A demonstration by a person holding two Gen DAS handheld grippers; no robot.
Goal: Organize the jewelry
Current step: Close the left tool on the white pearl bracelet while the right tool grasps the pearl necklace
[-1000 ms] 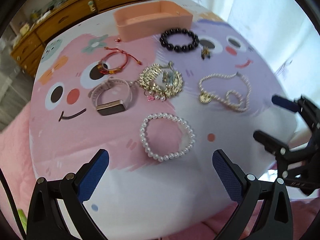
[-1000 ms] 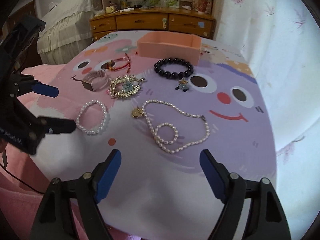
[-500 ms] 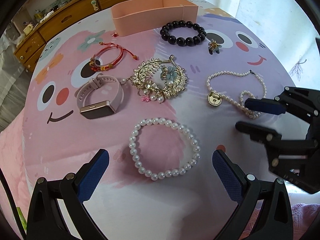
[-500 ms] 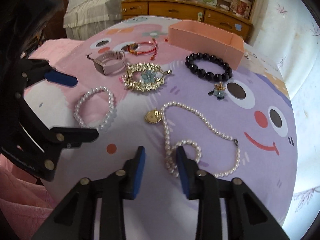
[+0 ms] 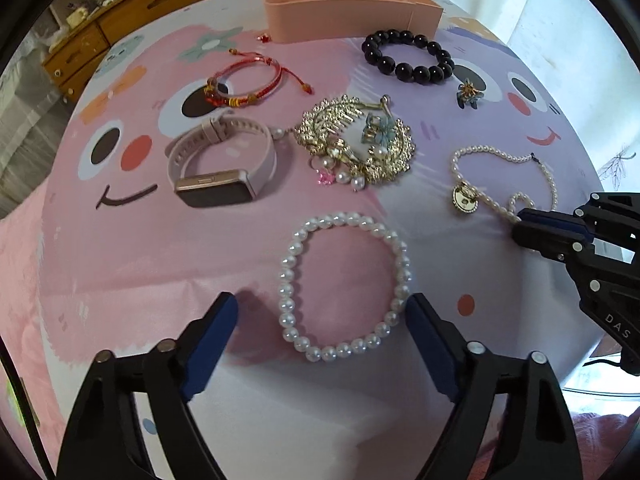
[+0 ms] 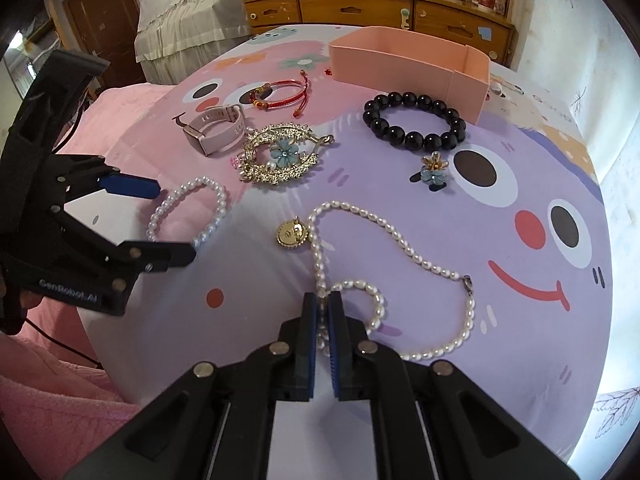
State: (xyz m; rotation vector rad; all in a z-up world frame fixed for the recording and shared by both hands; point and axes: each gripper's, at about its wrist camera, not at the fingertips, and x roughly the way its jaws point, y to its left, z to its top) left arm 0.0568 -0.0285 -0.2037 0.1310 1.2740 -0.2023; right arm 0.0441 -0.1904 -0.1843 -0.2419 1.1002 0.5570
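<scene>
Your right gripper (image 6: 323,312), wide apart a second ago, is now pinching narrow on the pearl necklace (image 6: 400,240) at its small near loop, so the first pickup is beginning. Your left gripper (image 5: 320,320) has come forward and is hanging wide around the pearl bracelet (image 5: 344,284), not touching it. The necklace is lying nearer you than the pink tray (image 6: 412,60), well apart from it. Its long axis is running away from your pinch toward the tray, pendant end farthest.
</scene>
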